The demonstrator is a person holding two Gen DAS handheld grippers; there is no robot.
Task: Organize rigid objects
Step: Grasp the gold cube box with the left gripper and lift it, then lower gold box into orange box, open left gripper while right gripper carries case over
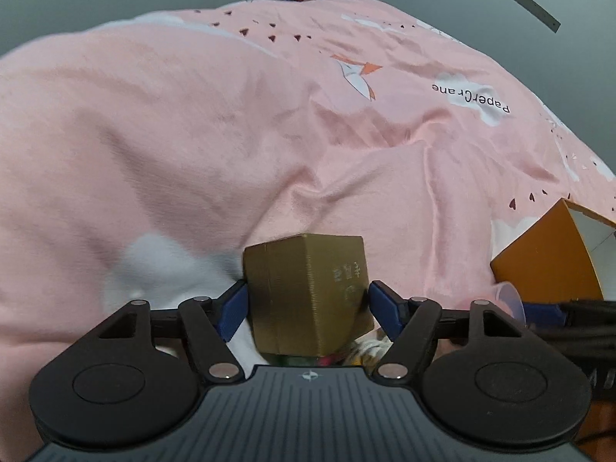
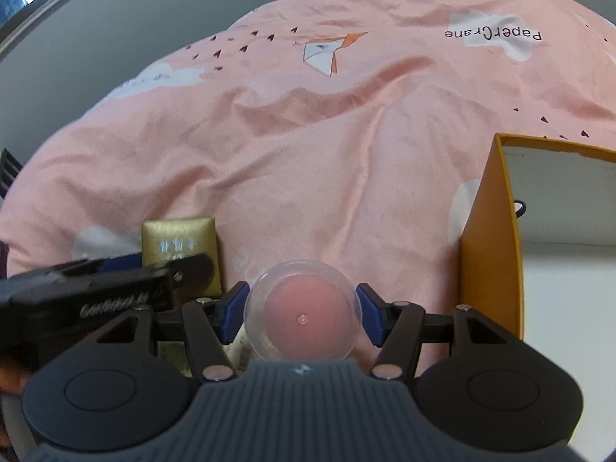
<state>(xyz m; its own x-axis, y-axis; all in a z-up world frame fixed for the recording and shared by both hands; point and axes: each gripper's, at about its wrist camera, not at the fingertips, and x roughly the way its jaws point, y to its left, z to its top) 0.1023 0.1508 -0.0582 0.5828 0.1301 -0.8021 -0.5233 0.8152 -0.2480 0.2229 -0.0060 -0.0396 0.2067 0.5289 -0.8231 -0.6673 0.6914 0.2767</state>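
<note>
Your left gripper [image 1: 307, 300] is spread around the gold box [image 1: 308, 292], pads just off its sides, so it can sit alone. Your right gripper [image 2: 301, 310] pinches the clear cup [image 2: 302, 310], ready for the orange box [image 2: 491, 261] at three o'clock.

Left gripper [image 1: 306, 300], angled downward, blue pads either side of the gold box [image 1: 308, 292], right pad apart from it, right gripper [image 2: 302, 310], angled downward, pads clamped on the clear cup [image 2: 302, 312], just right of the gold box
</note>
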